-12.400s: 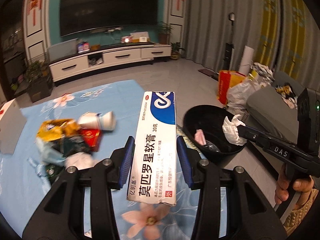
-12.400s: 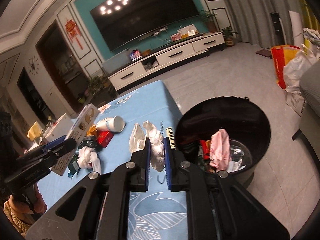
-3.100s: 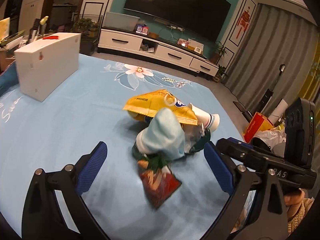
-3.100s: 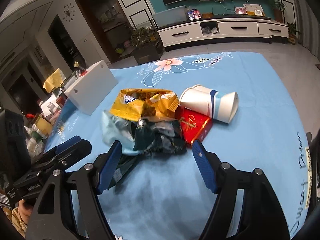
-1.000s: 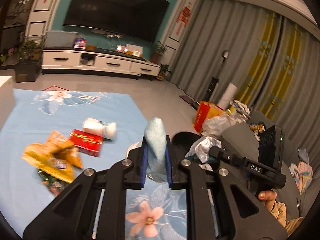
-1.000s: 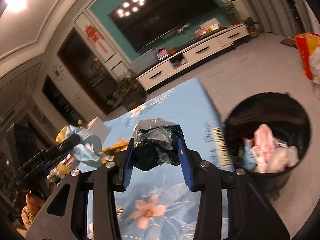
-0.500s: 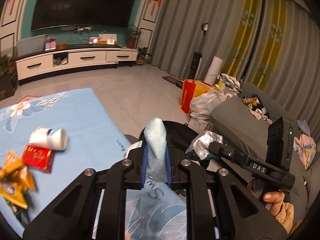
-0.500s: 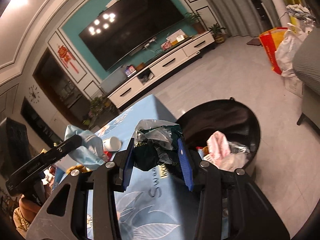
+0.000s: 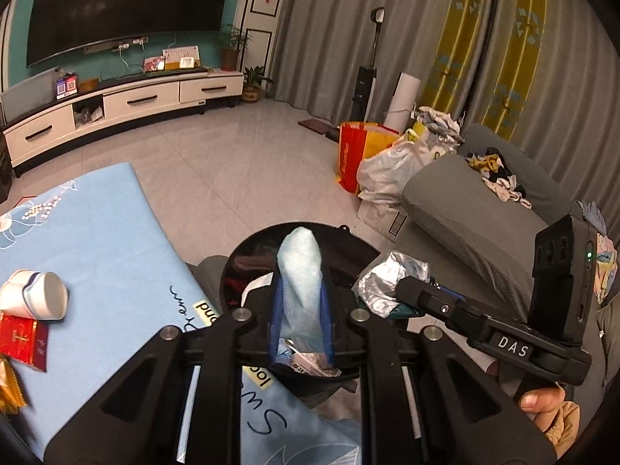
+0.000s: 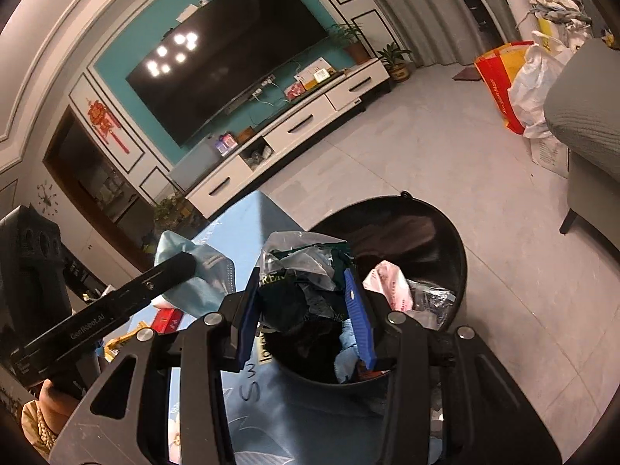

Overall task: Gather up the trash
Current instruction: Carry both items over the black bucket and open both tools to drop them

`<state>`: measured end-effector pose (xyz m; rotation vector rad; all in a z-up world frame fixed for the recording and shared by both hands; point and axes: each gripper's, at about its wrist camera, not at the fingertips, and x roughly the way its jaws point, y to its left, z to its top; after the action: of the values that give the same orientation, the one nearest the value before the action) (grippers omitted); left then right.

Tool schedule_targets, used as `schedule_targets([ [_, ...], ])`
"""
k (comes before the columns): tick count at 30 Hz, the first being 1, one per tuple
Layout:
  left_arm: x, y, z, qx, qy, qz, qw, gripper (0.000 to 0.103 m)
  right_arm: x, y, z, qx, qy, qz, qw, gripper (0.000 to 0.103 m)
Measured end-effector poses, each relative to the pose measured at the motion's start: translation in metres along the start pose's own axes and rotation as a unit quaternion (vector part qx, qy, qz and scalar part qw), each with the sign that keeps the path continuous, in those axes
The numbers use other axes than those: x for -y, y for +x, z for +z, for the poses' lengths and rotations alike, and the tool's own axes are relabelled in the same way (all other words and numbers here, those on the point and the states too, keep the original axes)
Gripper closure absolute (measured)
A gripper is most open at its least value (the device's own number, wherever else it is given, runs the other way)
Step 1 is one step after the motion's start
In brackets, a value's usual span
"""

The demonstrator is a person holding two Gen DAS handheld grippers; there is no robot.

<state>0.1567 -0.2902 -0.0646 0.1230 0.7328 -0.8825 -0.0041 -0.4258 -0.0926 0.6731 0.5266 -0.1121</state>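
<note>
Trash at drop step: left gripper (image 9: pixel 300 319) clamps blue wad (image 9: pixel 301 271), right gripper (image 10: pixel 308 310) clamps dark wrappers (image 10: pixel 302 283), bin (image 10: pixel 445 224) just beyond both jaws; next, release

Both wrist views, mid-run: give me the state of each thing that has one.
Left claw: shut on pale blue wad, above the bin.
Right claw: shut on dark crumpled wrapper.
Black bin: open, partly filled.
Paper cup: lying on its side on the blue cloth.
Red packet: flat beside the cup.
</note>
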Motion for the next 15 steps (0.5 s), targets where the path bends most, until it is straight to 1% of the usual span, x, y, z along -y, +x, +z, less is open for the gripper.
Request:
schedule_targets([
  [4, 0.001, 0.019, 0.000, -0.014, -0.003, 0.004, 0.9999, 0.085, 0.005, 0.009, -0.001, -0.008, 0.004, -0.007, 1.000, 0.059],
  [6, 0.000, 0.026, -0.001, -0.019, -0.002, 0.007, 0.9998, 0.081, 0.006, 0.015, 0.000, -0.011, 0.008, -0.012, 1.000, 0.057],
  [7, 0.000, 0.027, -0.001, -0.020, -0.002, 0.007, 0.9998, 0.076, 0.007, 0.016, 0.000, -0.011, 0.011, -0.012, 1.000, 0.056],
  [9, -0.001, 0.030, -0.002, -0.020, -0.003, 0.009, 0.9997, 0.063, 0.010, 0.021, 0.000, -0.014, 0.015, -0.014, 1.000, 0.053],
  [10, -0.001, 0.031, -0.002, -0.020, -0.004, 0.011, 0.9997, 0.048, 0.010, 0.021, 0.001, -0.013, 0.016, -0.017, 1.000, 0.050],
  [11, -0.001, 0.031, -0.001, -0.019, -0.005, 0.011, 0.9997, 0.041, 0.011, 0.022, 0.001, -0.014, 0.019, -0.019, 1.000, 0.048],
  [13, -0.002, 0.029, -0.001, -0.015, -0.005, 0.013, 0.9998, 0.038, 0.013, 0.023, 0.001, -0.015, 0.025, -0.018, 0.999, 0.043],
  [15, -0.003, 0.026, -0.001, -0.012, -0.006, 0.016, 0.9998, 0.032, 0.015, 0.023, 0.001, -0.014, 0.027, -0.022, 0.999, 0.038],
])
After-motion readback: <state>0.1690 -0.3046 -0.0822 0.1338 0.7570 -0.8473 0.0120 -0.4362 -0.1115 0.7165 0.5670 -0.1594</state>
